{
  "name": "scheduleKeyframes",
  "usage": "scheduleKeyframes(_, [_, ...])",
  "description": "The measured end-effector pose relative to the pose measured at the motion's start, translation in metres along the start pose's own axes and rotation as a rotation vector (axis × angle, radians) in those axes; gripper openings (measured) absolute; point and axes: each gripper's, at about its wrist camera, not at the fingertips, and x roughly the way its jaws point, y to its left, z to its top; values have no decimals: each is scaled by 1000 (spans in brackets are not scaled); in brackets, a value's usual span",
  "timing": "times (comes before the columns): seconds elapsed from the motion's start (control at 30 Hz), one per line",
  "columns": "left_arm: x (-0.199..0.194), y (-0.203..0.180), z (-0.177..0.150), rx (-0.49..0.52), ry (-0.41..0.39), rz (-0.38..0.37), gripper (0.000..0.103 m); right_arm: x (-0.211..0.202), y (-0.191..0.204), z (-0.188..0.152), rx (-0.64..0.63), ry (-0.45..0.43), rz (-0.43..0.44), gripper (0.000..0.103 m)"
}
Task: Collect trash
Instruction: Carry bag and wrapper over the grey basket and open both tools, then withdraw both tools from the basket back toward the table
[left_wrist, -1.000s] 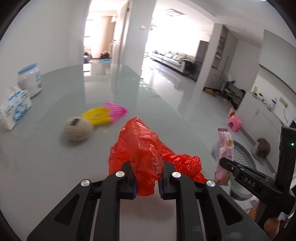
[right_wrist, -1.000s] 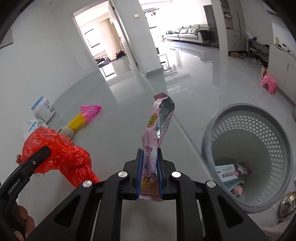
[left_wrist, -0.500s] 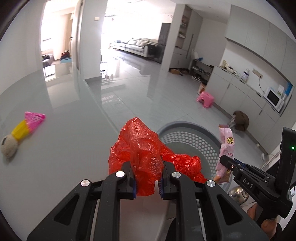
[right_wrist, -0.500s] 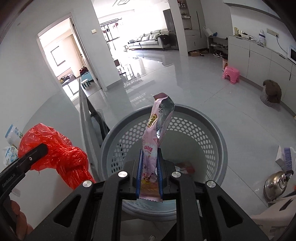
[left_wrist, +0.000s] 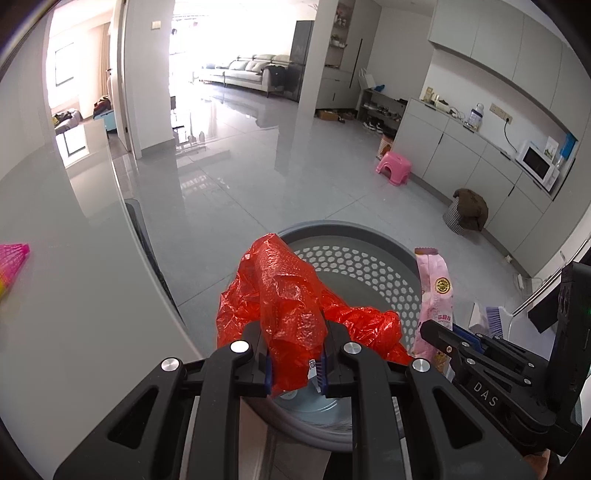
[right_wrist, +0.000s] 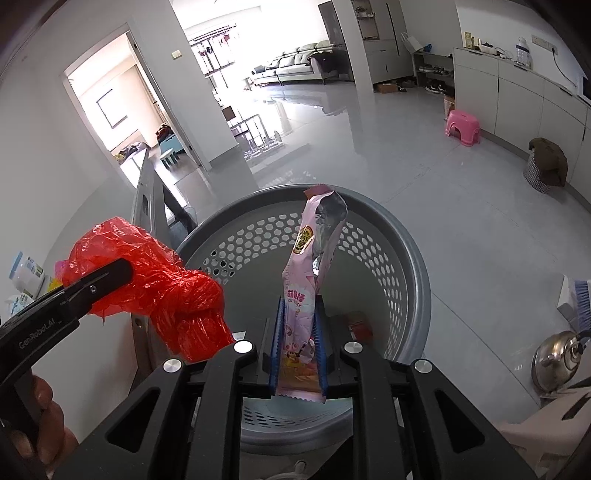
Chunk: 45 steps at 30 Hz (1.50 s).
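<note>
Left wrist view: left gripper (left_wrist: 295, 363), jaws clenched on a crumpled red plastic bag (left_wrist: 291, 299), hangs over the near rim of a round grey perforated plastic basket (left_wrist: 369, 273) standing on the floor beside the pale surface (left_wrist: 74, 295). Step judged: carry finished, drop pending. Basket contents hidden here by the bag.

Right wrist view: right gripper (right_wrist: 298, 356), jaws clamped on the lower end of a long pink snack wrapper (right_wrist: 310, 273), upright above the basket mouth. Something red lies on the basket bottom. Next move: part both jaws while over the opening.
</note>
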Motion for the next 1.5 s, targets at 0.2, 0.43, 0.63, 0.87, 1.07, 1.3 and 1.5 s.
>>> scheduleKeyframes(0.2, [7, 2, 2, 5, 18, -6, 21, 3, -9, 2, 17, 1, 22, 22])
scheduleKeyframes(0.43, [5, 5, 1, -19, 18, 14, 54, -1, -14, 0, 28, -22, 30, 43])
scheduleKeyframes(0.63, [1, 3, 2, -21, 15, 26, 56, -1, -12, -1, 26, -19, 38, 45])
scheduleKeyframes(0.87, [-9, 6, 0, -30, -2, 43, 62, -9, -3, -4, 17, -35, 41, 50])
scheduleKeyframes(1.07, [-21, 15, -3, -45, -21, 67, 66, -14, 3, -3, 0, -48, 40, 58])
scheduleKeyframes(1.3, [-45, 34, -8, -84, -62, 107, 78, -24, 27, -3, -44, -76, 59, 73])
scheduleKeyframes(1.5, [-71, 67, -14, -141, -96, 173, 84, -24, 53, -7, -80, -87, 107, 80])
